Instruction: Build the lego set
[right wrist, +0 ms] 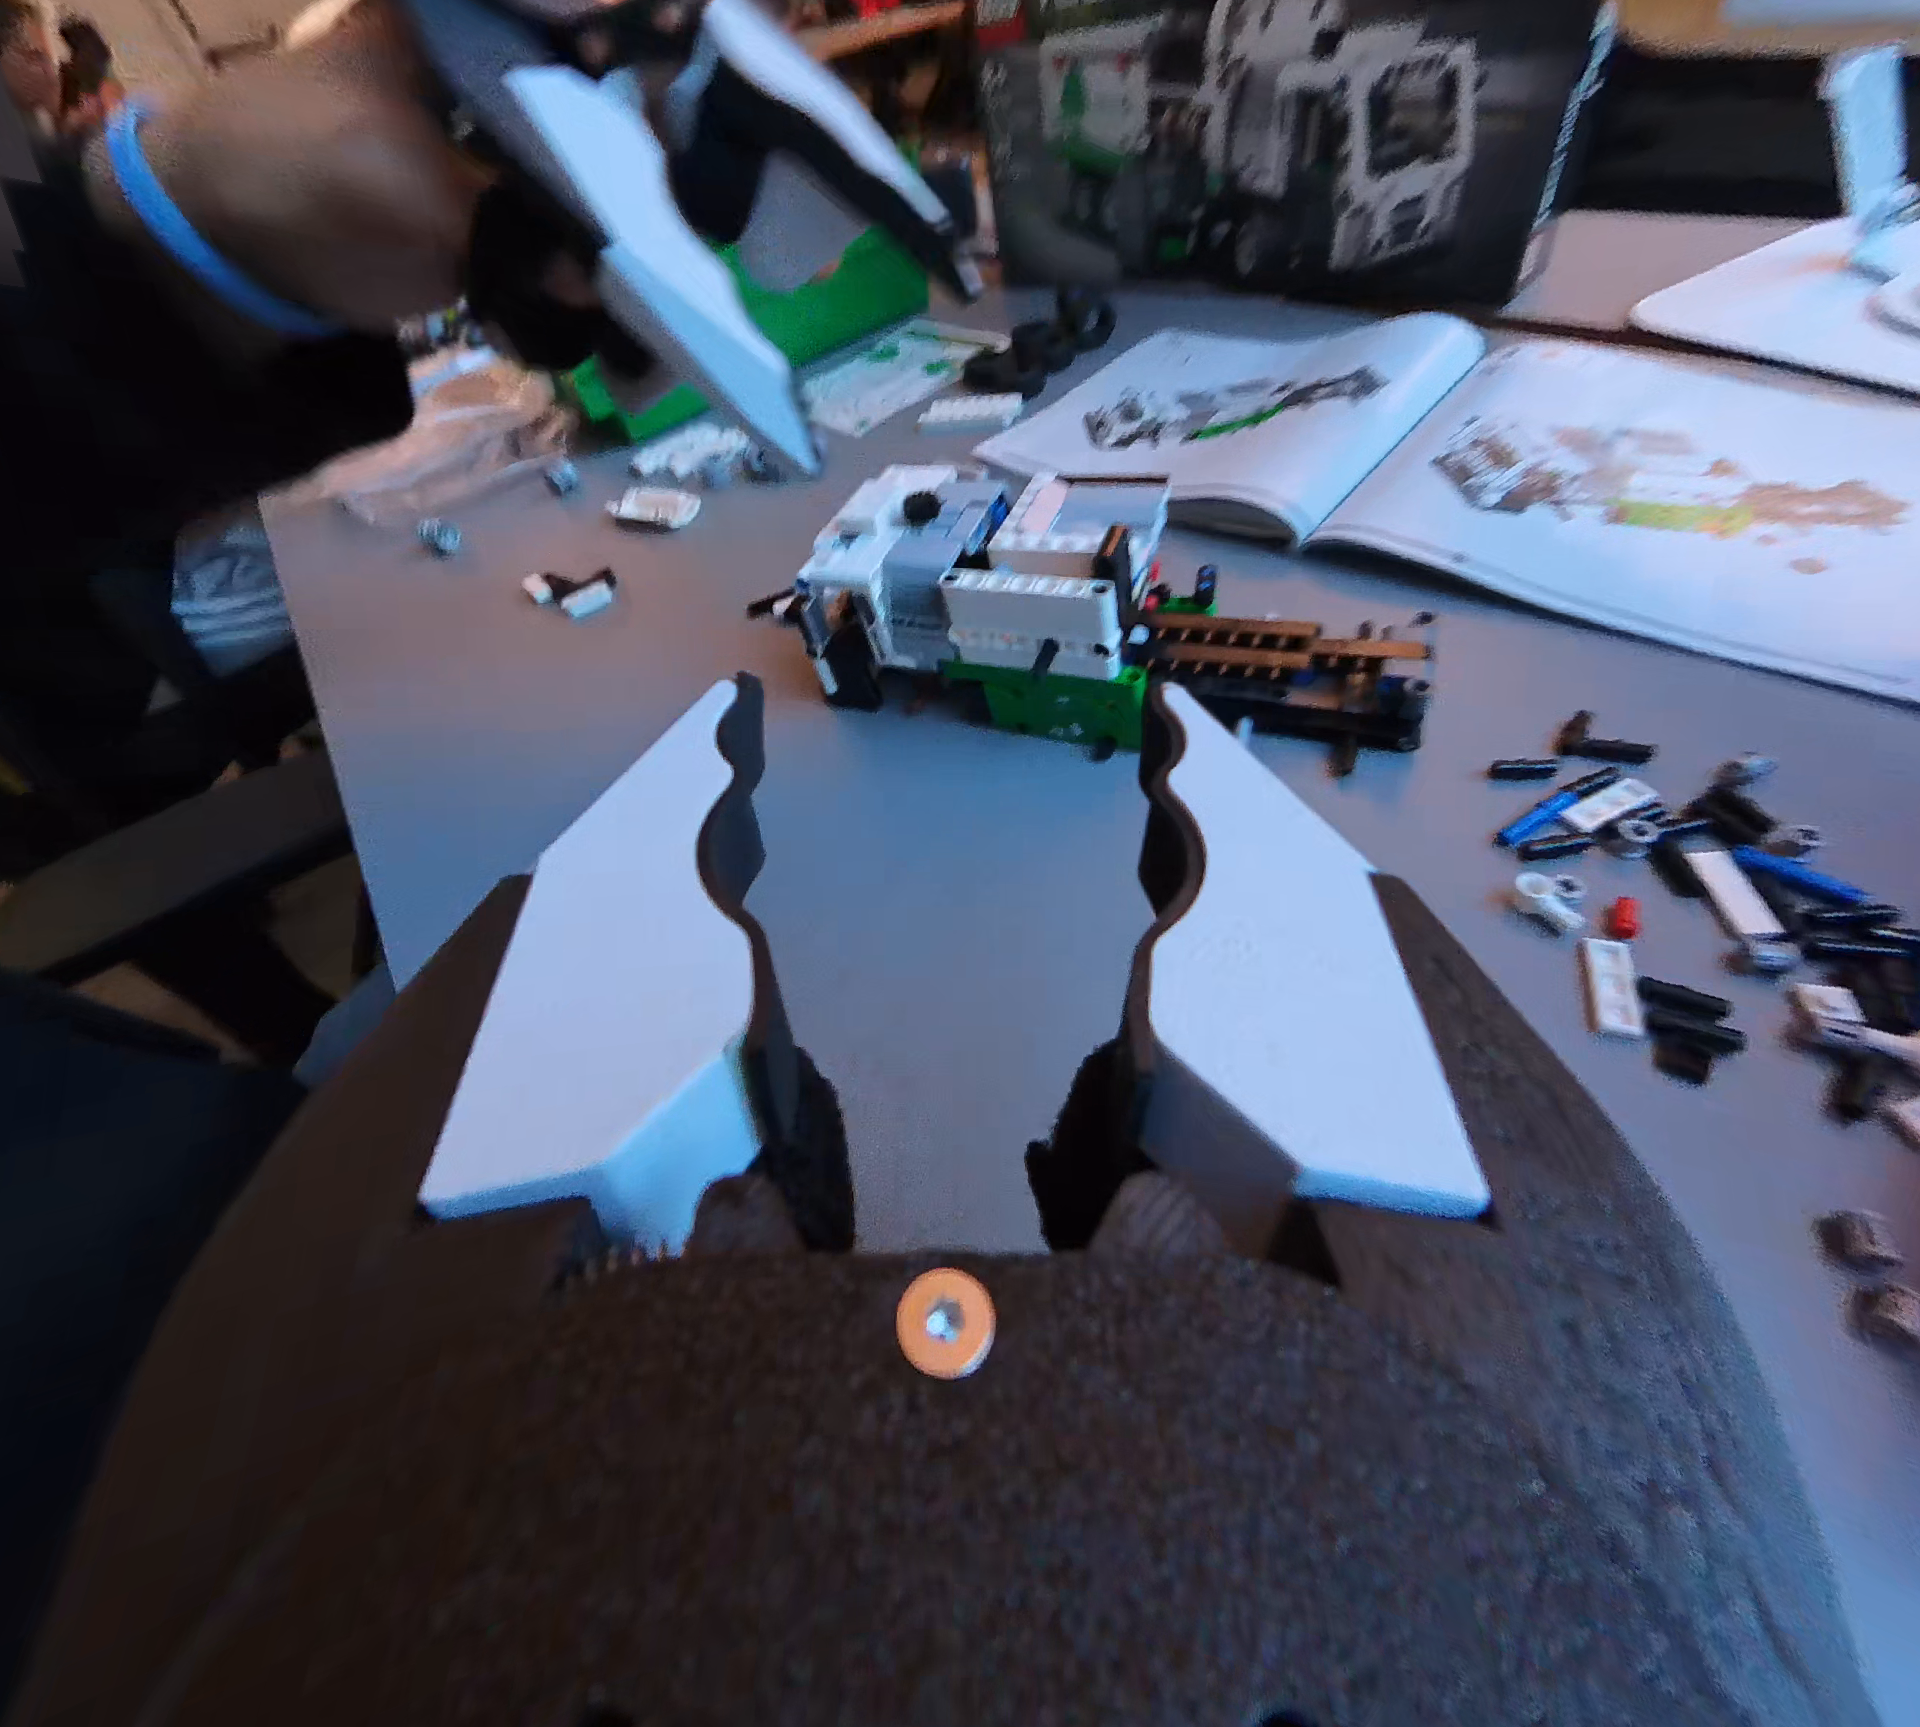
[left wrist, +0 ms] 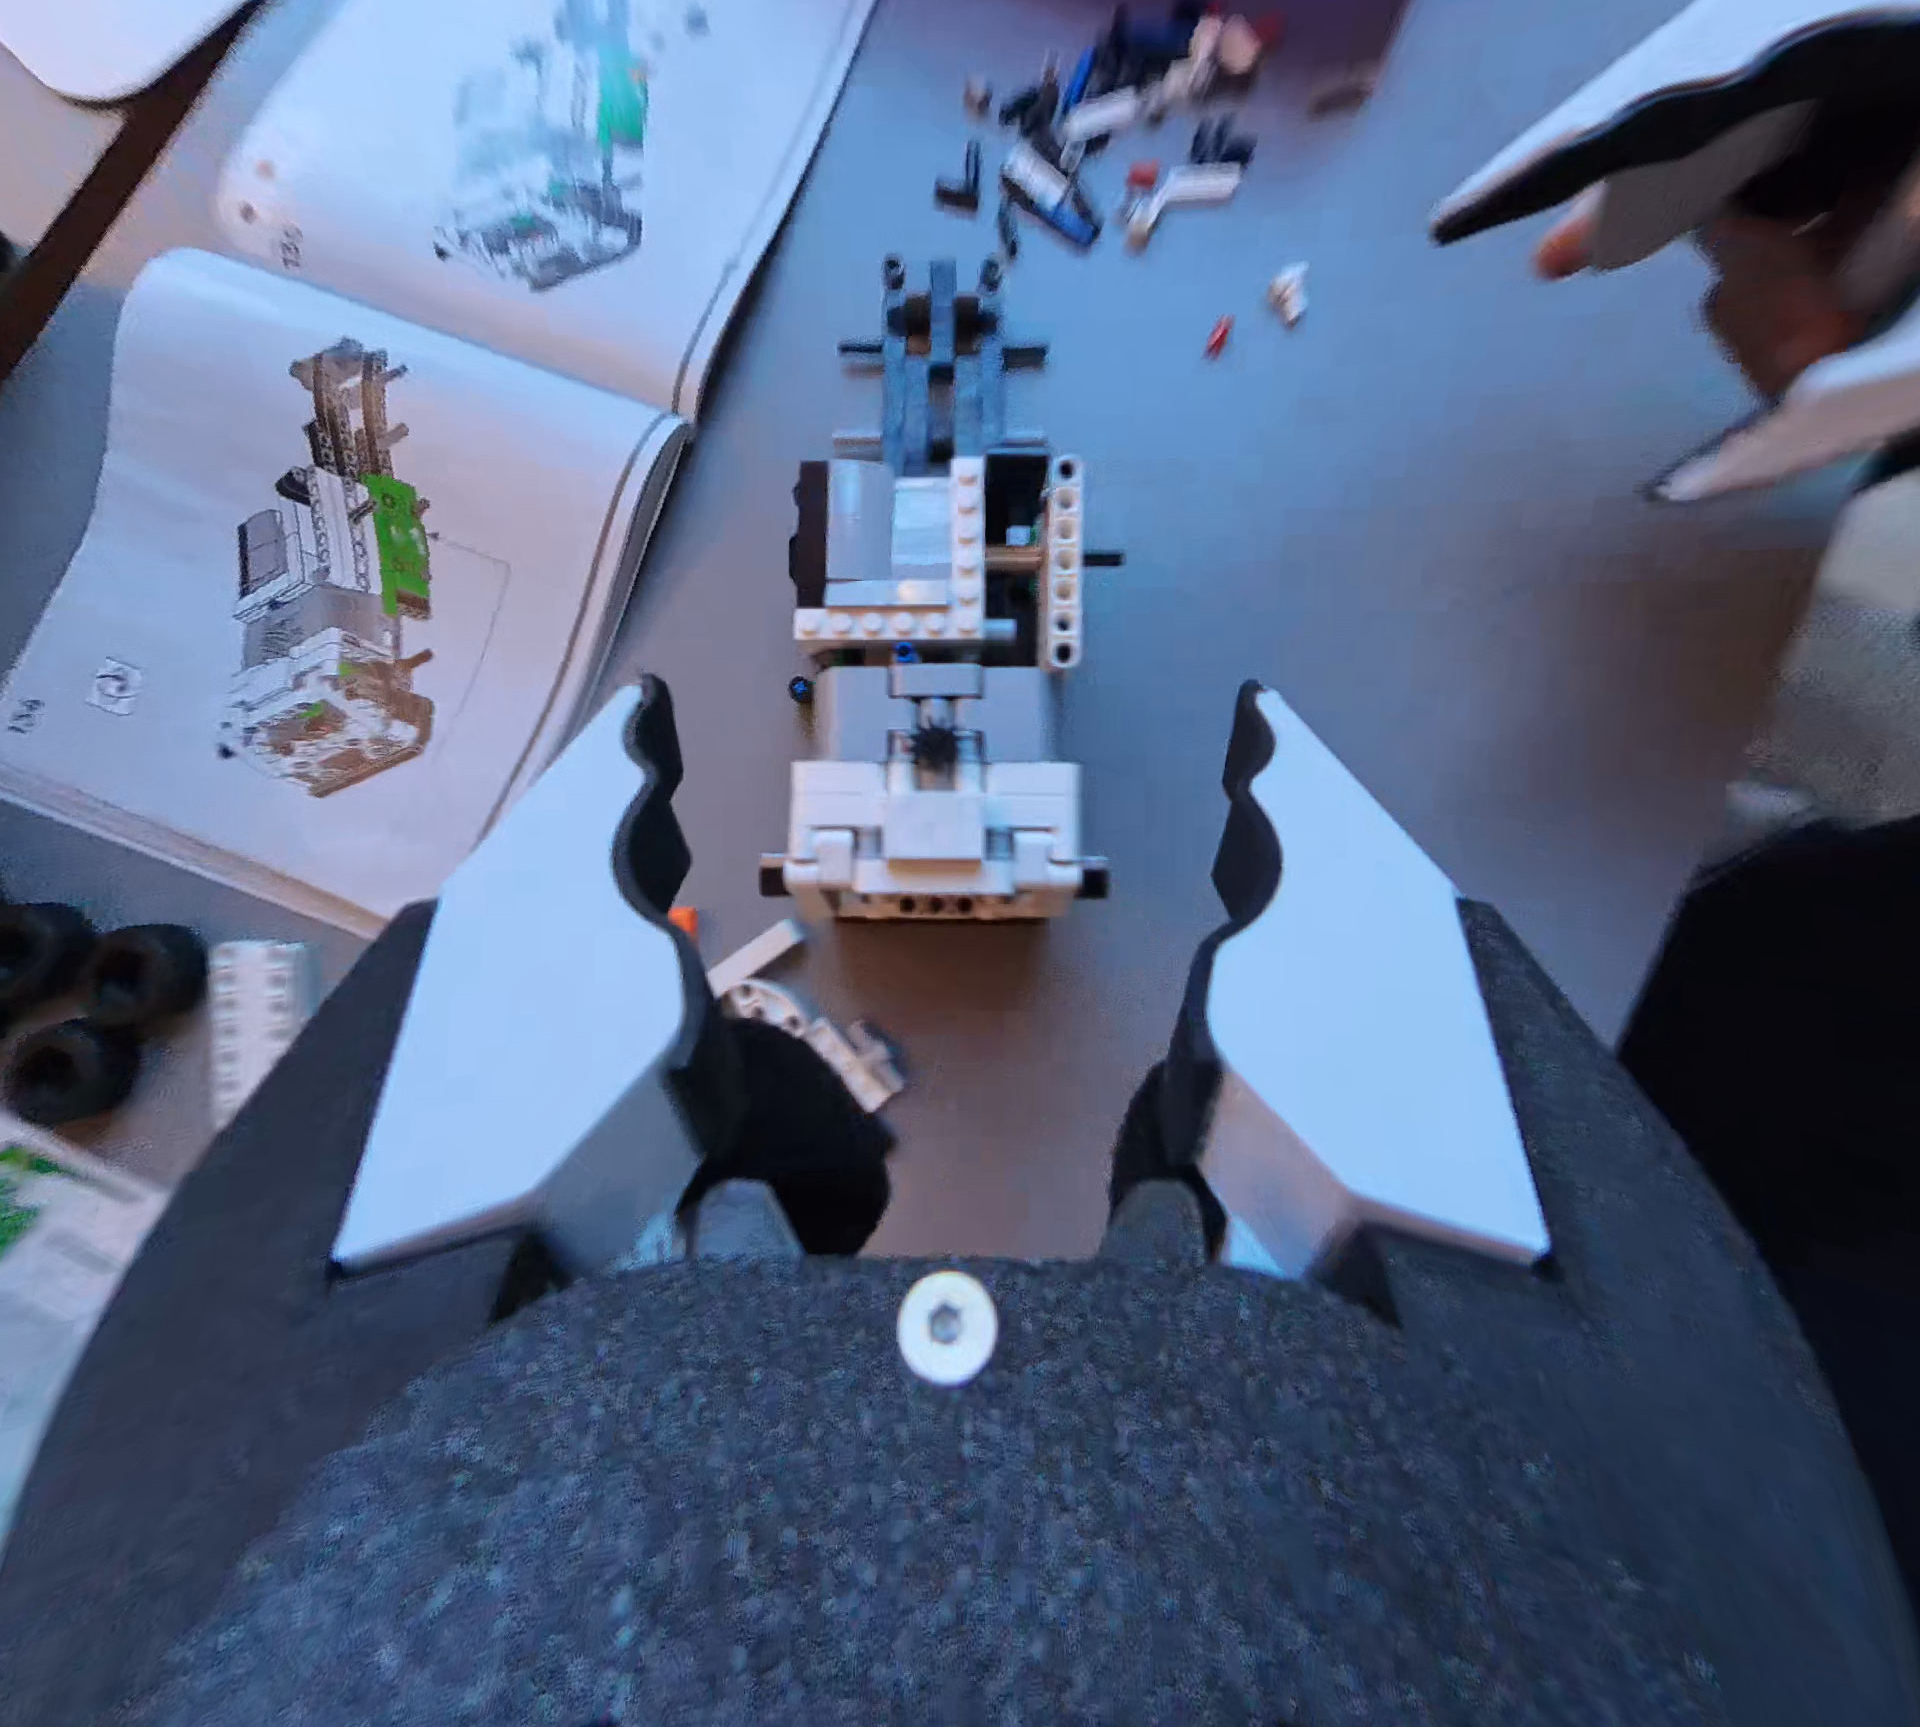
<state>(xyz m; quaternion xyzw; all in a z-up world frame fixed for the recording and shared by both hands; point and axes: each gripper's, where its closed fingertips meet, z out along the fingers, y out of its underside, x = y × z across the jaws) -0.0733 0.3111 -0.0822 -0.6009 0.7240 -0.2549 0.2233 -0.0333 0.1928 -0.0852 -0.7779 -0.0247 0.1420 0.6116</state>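
A partly built white, grey and green lego truck (left wrist: 935, 638) stands on the grey table, with a dark frame sticking out at its far end. It also shows side-on in the right wrist view (right wrist: 997, 617). My left gripper (left wrist: 951, 701) is open and empty, hovering above the truck's near end. My right gripper (right wrist: 945, 701) is open and empty, just in front of the truck's green side. The left gripper also shows in the right wrist view (right wrist: 883, 368), raised above the table. The right gripper also shows in the left wrist view (left wrist: 1590, 368) at the right edge.
An open instruction booklet (left wrist: 436, 389) lies left of the truck. Loose small parts (left wrist: 1122, 119) lie beyond it, also at the right in the right wrist view (right wrist: 1683, 898). Black tyres (left wrist: 83, 1002), the set's box (right wrist: 1299, 98), green parts (right wrist: 821, 316) and a plastic bag (right wrist: 457, 441) sit around.
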